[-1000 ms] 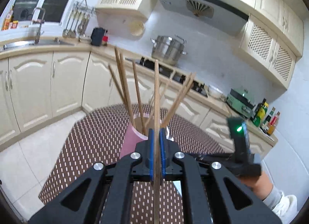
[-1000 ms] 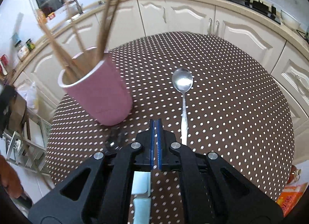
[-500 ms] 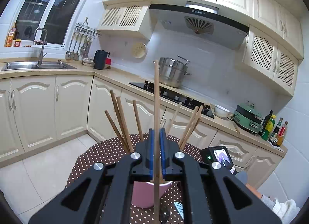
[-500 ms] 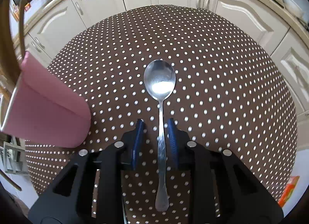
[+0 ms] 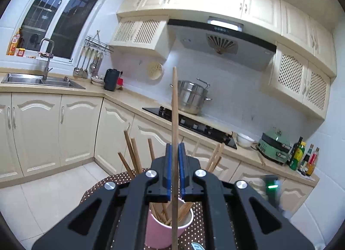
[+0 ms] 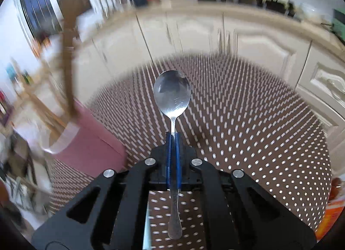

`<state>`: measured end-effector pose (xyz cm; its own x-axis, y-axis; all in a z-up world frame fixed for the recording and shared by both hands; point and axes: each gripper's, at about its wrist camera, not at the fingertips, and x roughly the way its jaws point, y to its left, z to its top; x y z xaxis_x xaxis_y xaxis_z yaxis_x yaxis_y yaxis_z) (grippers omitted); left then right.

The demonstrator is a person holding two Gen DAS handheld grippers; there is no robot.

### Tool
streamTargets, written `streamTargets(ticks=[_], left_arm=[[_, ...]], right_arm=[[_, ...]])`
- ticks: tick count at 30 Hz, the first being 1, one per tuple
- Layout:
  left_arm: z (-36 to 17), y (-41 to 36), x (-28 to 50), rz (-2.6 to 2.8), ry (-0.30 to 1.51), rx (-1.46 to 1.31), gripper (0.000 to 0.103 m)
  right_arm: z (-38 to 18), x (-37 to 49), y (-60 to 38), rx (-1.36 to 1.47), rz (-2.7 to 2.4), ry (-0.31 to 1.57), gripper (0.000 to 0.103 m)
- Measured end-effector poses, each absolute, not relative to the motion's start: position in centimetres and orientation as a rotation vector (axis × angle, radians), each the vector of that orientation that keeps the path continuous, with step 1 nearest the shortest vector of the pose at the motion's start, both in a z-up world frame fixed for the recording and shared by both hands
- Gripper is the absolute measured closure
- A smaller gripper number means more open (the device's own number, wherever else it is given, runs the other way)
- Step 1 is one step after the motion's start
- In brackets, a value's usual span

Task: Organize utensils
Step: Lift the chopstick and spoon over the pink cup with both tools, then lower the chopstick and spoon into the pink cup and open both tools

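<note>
Only the left wrist view shows the left gripper (image 5: 174, 172) clenched on an upright chopstick (image 5: 174, 110) above the pink cup (image 5: 166, 230). Only the right wrist view shows the right gripper (image 6: 173, 142) grasping a spoon (image 6: 172, 97) over the dotted table (image 6: 248, 131).

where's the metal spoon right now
In the right wrist view, the spoon is clamped by its handle in the right gripper, bowl forward above the dotted tablecloth, with the pink cup to its left.

Bright hood lamp (image 5: 225, 26) lights a sharp left-wrist view, window (image 5: 62, 13) dark, while heavy motion blur smears the right-wrist view, both bowed and black-cornered by fisheye
</note>
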<state>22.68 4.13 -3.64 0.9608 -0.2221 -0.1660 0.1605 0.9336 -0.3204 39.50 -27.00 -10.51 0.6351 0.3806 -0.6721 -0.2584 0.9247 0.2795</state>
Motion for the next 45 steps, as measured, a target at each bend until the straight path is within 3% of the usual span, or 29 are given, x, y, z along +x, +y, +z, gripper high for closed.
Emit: streamTargets(ticks=[9,20,43,45], left_arm=[[-3.2,3.7,24.0,-0.184,0.153,-0.336,0.097],[-3.1,2.6,26.0,-0.193,0.000,-0.310,0.097],[-9.0,2.3,27.0,-0.215,0.197,-0.249,0.096],[-9.1,2.4,26.9,-0.206,0.215,-0.249,0.086]], right_arm=[[-1.4,32.7,-26.8,0.304,0.474,0.376,0.099],[-0.3,33.0,-21.7,0.307,0.541,0.179,0.099],[-5.1,33.5,-19.8,0.328,0.541,0.238,0.099],[-5.2,33.0,-20.0,0.324,0.537,0.242,0.099]])
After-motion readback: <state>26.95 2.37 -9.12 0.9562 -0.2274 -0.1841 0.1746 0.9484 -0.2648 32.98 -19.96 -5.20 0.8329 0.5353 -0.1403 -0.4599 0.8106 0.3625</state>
